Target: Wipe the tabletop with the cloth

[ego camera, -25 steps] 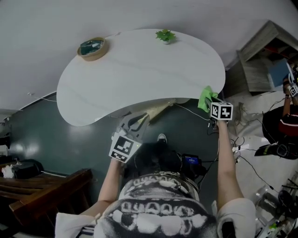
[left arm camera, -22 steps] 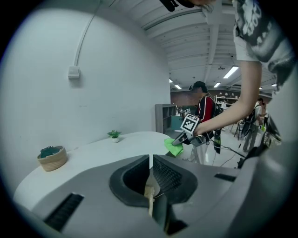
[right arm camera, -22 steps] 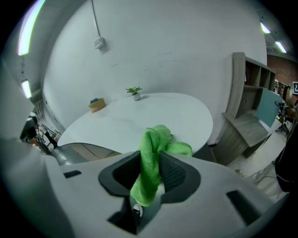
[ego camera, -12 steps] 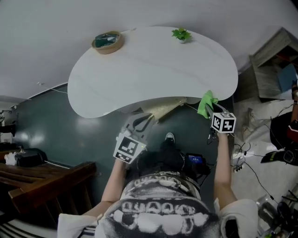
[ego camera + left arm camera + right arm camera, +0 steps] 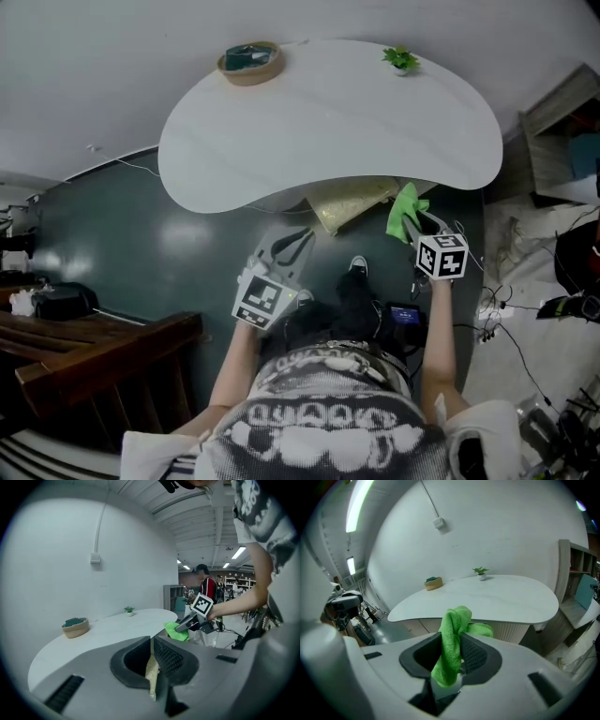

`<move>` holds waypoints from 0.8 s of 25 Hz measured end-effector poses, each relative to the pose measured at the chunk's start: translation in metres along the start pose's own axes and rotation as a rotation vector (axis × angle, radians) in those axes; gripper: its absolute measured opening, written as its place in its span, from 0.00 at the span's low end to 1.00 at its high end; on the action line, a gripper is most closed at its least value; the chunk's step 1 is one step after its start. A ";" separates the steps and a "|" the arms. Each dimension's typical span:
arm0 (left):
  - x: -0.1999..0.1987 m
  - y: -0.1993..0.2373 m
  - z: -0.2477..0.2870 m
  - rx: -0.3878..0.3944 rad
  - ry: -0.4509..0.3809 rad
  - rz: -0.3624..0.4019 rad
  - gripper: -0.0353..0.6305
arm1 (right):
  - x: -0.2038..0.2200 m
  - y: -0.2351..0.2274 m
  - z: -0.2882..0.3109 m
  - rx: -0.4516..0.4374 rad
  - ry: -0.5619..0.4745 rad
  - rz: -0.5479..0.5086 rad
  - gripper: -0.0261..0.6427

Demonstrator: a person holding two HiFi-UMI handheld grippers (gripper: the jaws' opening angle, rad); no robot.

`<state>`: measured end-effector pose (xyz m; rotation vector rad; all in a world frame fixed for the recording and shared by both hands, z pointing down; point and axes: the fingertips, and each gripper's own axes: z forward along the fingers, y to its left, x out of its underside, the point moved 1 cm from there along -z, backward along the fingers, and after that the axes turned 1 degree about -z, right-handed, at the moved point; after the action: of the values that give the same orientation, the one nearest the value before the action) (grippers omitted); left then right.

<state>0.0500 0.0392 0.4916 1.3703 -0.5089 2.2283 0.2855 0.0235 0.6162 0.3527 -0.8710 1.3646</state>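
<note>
The white kidney-shaped table lies ahead of both grippers. A bright green cloth hangs bunched from my right gripper, which is shut on it just off the table's front right edge, over the floor. In the right gripper view the cloth fills the gap of the gripper, with the tabletop beyond. My left gripper sits lower left, short of the table, jaws closed to a sliver with nothing held. In the left gripper view, only the beige table base shows through that sliver.
A woven basket and a small potted plant stand at the table's far edge. The beige ribbed pedestal shows under the tabletop. A wooden bench is at the left. Cables and gear litter the floor at the right.
Both grippers have drawn back from the table. The cloth, earlier at the table's right edge, now hangs off the front edge over the floor. The table sits farther up the view.
</note>
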 end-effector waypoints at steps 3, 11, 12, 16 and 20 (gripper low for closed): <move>0.013 0.005 -0.031 0.002 -0.007 0.000 0.09 | 0.008 0.044 -0.007 -0.021 -0.009 -0.001 0.22; 0.049 0.013 -0.109 0.011 -0.038 0.000 0.09 | 0.033 0.157 -0.025 -0.049 -0.044 -0.018 0.22; 0.053 0.013 -0.118 0.013 -0.042 -0.002 0.09 | 0.036 0.169 -0.027 -0.049 -0.049 -0.019 0.22; 0.072 0.011 -0.148 0.027 -0.050 -0.004 0.09 | 0.047 0.210 -0.035 -0.055 -0.072 -0.018 0.22; 0.088 0.011 -0.170 0.032 -0.046 -0.007 0.09 | 0.054 0.245 -0.043 -0.067 -0.089 -0.027 0.22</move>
<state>-0.1132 0.1393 0.4962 1.4405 -0.4858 2.2124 0.0669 0.1434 0.5635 0.3746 -0.9796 1.2999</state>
